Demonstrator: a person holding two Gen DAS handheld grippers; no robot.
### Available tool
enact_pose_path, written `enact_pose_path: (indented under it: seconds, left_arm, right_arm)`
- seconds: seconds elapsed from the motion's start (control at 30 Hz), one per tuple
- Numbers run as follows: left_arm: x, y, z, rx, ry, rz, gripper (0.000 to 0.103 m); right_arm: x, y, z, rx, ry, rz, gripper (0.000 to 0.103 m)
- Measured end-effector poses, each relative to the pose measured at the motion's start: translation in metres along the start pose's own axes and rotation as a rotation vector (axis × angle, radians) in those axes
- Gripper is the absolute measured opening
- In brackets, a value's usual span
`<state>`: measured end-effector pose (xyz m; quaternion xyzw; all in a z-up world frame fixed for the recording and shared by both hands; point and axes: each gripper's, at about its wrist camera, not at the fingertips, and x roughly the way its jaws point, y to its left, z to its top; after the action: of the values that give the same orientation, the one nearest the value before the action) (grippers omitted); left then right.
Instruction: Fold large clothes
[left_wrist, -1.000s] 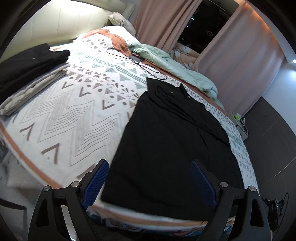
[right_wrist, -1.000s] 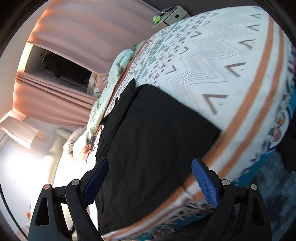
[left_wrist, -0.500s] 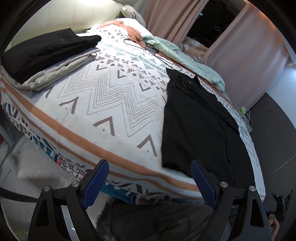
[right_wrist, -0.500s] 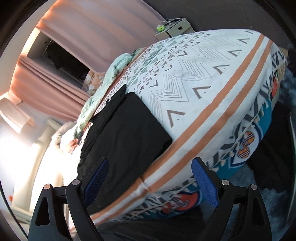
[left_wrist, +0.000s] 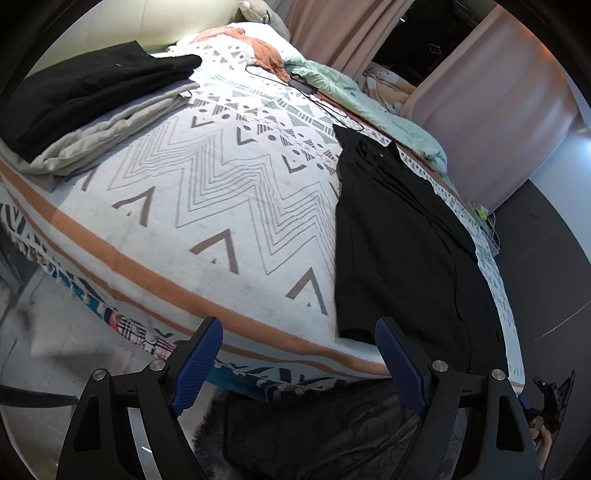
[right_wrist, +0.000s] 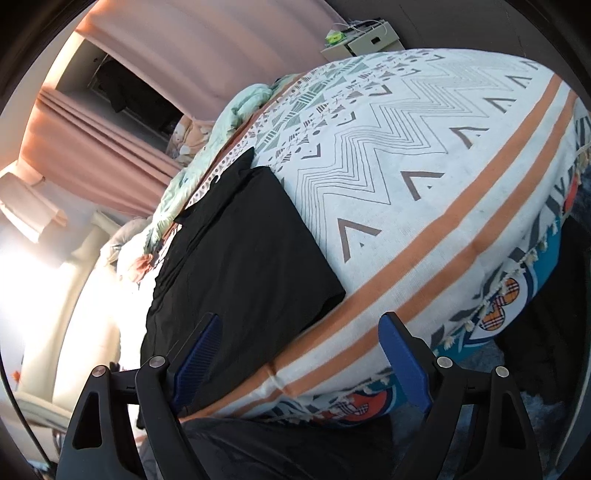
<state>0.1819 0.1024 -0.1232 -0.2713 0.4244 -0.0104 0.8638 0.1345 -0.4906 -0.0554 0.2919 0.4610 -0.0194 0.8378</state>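
1. Black garment (left_wrist: 402, 251) lying flat on bed (left_wrist: 207, 192), ahead of left fingers (left_wrist: 397, 356) toward their right; near hem ahead of right fingers (right_wrist: 199, 349).
2. Both sets wide, closing, empty.
3. Risk: pinching blanket along with hem; closing short of the cloth.
4. Beyond: folded pile (left_wrist: 88, 96), curtains (left_wrist: 491, 107), dark floor.

We hold our left gripper (left_wrist: 299, 356) tilted downward, its two blue-padded fingers (left_wrist: 201, 354) spread wide with nothing between them, and the jaws are closing slightly. Our right gripper (right_wrist: 301, 352) is angled downward too, rolled so its view sits skewed; its blue pads (right_wrist: 402, 354) stand equally wide apart, gripping nothing, and these jaws are also closing a little. Neither gripper touches anything.
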Motion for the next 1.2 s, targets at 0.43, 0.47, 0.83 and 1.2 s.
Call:
enact_pose_path:
  seconds: [0.43,0.47,0.83,1.2]
  left_arm:
    - [0.050,-0.036,0.022,0.037,0.071,0.004,0.078]
    - [0.053,-0.037,0.024,0.036,0.074,0.005,0.078]
    - [0.094,-0.046,0.028,0.061,0.116,0.040,0.073]
    - [0.091,-0.058,0.012,-0.003,0.174,-0.079,0.057]
  right_arm:
    - [0.070,0.007,0.027,-0.030,0.055,-0.018,0.083]
    - [0.074,0.006,0.029,-0.031,0.053,-0.021,0.082]
    - [0.084,-0.005,0.034,-0.013,0.056,0.014,0.077]
    - [0.084,0.004,-0.002,0.052,0.130,0.169,0.060]
